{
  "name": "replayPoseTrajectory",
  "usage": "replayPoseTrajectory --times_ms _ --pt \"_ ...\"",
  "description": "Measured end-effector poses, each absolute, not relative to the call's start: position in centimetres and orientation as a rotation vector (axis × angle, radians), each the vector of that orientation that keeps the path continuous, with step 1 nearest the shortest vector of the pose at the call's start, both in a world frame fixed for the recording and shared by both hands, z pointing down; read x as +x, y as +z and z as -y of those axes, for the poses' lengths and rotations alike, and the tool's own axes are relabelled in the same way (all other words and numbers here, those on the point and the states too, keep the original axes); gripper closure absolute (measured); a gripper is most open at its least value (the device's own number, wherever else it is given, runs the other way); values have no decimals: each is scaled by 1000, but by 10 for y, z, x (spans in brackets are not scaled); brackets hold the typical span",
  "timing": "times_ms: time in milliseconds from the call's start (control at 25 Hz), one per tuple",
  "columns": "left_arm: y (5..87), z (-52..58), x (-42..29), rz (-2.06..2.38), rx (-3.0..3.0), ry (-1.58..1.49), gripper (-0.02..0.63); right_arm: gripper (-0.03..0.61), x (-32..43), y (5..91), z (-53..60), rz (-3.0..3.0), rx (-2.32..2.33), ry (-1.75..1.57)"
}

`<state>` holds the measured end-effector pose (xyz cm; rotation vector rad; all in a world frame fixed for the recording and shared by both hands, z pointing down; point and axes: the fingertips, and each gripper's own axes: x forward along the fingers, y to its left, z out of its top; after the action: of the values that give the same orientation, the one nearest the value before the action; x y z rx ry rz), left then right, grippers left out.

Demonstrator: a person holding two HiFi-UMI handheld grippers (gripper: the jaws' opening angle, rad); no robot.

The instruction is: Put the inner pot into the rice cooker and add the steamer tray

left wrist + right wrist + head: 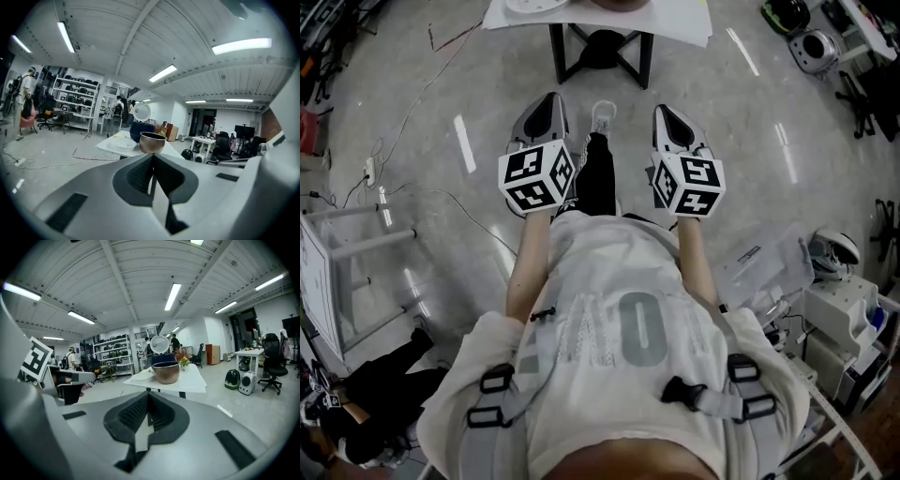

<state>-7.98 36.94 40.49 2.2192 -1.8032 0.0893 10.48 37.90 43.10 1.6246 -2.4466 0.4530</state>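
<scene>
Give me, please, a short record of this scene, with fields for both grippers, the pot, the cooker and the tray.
left gripper: jaws shut, empty
right gripper: jaws shut, empty
inner pot: on the white table, outside the cooker
rice cooker: behind the pot, lid open
steamer tray: on table, left of pot
stage: nothing picked up yet

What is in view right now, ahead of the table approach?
table: one, white, ahead across the floor
inner pot: one, copper-coloured, on the table's near side
steamer tray: one, white, on the table left of the pot
rice cooker: one, dark blue, white lid raised, behind the pot
flowers: one small bunch, yellowish, right of the cooker
shelving: several units, white, far wall
left gripper: one, grey, shut, empty
right gripper: one, grey, shut, empty
</scene>
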Motion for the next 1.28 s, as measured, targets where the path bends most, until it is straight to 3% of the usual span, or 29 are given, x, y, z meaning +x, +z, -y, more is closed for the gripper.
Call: replayPoseTrajectory --times_ms 800,1280 --pt "368 -315 -62 1841 2346 57 594 570 137 401 -351 2488 1744 368" --pt "360 -231 -78 1828 2354 -5 594 571 133 388 -269 2465 1788 278"
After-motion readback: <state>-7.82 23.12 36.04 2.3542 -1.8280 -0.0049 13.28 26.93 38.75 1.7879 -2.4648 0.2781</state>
